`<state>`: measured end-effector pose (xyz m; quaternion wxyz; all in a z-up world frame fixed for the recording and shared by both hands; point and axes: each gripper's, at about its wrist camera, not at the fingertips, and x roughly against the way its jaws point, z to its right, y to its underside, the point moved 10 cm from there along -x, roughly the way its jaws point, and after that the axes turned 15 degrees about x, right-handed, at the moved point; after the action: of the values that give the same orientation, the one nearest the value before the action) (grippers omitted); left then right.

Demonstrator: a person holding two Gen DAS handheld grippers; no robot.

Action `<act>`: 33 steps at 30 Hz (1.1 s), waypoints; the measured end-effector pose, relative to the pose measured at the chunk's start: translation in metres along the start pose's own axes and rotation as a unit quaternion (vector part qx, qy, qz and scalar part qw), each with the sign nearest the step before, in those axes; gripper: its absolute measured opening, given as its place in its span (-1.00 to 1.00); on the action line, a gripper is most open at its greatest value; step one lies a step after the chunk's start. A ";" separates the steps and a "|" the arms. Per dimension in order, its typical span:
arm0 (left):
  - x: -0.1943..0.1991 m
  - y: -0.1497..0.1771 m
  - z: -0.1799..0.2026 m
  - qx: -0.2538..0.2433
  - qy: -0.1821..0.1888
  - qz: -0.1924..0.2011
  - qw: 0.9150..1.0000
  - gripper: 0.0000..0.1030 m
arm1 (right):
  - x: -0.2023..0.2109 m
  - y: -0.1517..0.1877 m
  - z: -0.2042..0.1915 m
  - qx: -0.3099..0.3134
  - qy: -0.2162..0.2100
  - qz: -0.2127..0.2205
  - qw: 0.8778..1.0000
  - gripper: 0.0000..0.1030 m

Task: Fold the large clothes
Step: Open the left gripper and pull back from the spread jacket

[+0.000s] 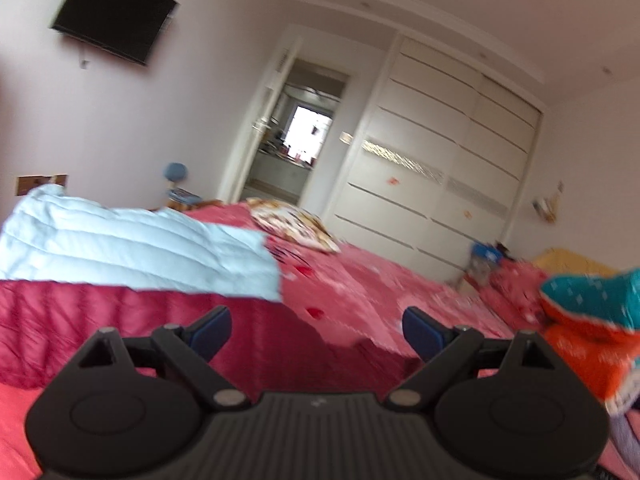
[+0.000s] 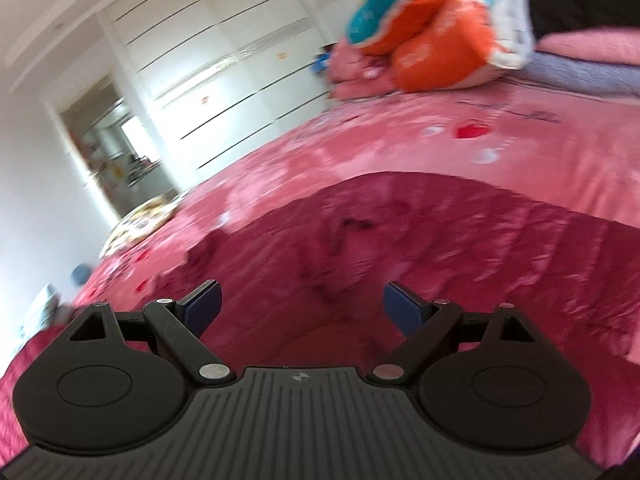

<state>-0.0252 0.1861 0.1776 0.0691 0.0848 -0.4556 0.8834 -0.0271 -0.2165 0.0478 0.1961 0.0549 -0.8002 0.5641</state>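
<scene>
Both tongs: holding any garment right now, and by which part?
Nothing is held. The left tongs and right tongs stand open, with only air between the pads, above the dark red quilted garment on the bed.

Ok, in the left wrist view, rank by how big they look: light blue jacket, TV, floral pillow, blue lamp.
Largest to smallest:
1. Light blue jacket
2. TV
3. Floral pillow
4. Blue lamp
The jacket lies nearest the camera, so true sizes stay unsure.

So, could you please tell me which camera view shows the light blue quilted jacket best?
The left wrist view: the light blue jacket lies broadly visible on the dark red garment. The right wrist view shows only a blurred pale sliver at its left edge, possibly that jacket.
</scene>
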 end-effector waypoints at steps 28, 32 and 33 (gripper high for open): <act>-0.061 0.211 0.111 -0.165 0.058 -0.184 0.967 0.80 | -0.018 -0.009 0.122 -0.123 0.108 0.009 0.987 1.00; -0.084 0.237 0.102 -0.189 0.028 -0.185 0.964 0.80 | -0.029 -0.015 0.132 -0.115 0.112 0.009 0.987 1.00; -0.091 0.242 0.099 -0.198 0.019 -0.184 0.963 0.80 | -0.034 -0.016 0.134 -0.114 0.108 0.005 0.988 1.00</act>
<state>0.0235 -0.0379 0.0223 0.2549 0.1350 -0.5961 0.7493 -0.0252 -0.3508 0.0103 0.2836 -0.0331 -0.8338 0.4724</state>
